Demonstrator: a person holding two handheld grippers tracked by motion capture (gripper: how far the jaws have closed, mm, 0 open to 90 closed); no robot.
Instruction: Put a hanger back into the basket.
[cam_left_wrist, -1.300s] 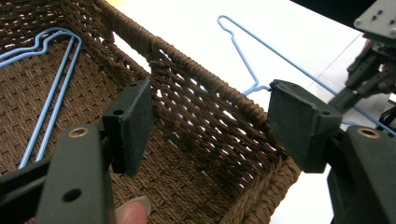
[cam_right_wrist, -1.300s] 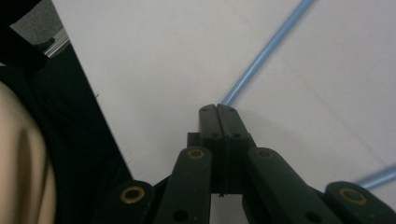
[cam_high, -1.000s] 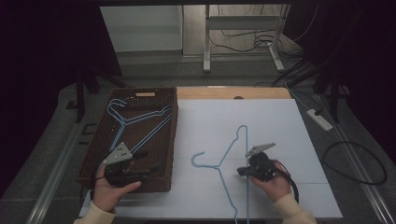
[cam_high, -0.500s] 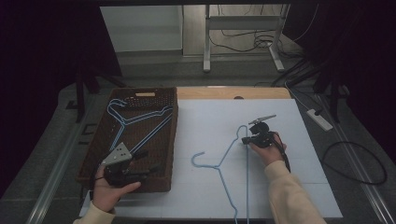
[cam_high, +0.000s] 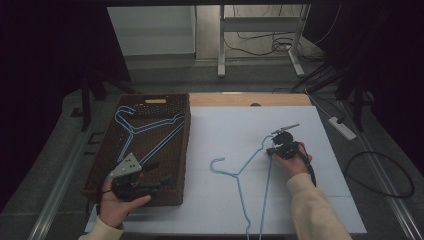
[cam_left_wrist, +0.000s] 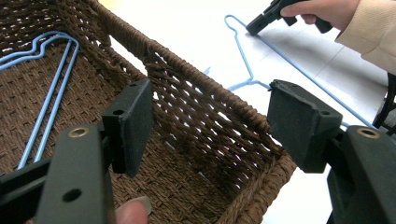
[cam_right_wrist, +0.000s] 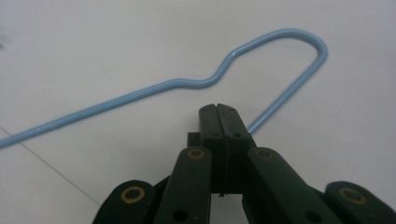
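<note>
High view: the right gripper (cam_high: 278, 145) has slid up along the blue hanger (cam_high: 250, 175) lying on the white table (cam_high: 225, 125) to its far shoulder.

Left gripper view: jaws apart over the basket (cam_left_wrist: 196, 107) (holding nothing).

Right gripper view: jaws pressed together on the wire, likely ready to lift it.

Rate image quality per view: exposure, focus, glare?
High view: dark surroundings, white table evenly lit, sharp. Left gripper view: near jaws soft, basket weave crisp, table beyond blown out bright. Right gripper view: flat light, blue hanger in focus, shut right gripper slightly soft, no glare.
</note>
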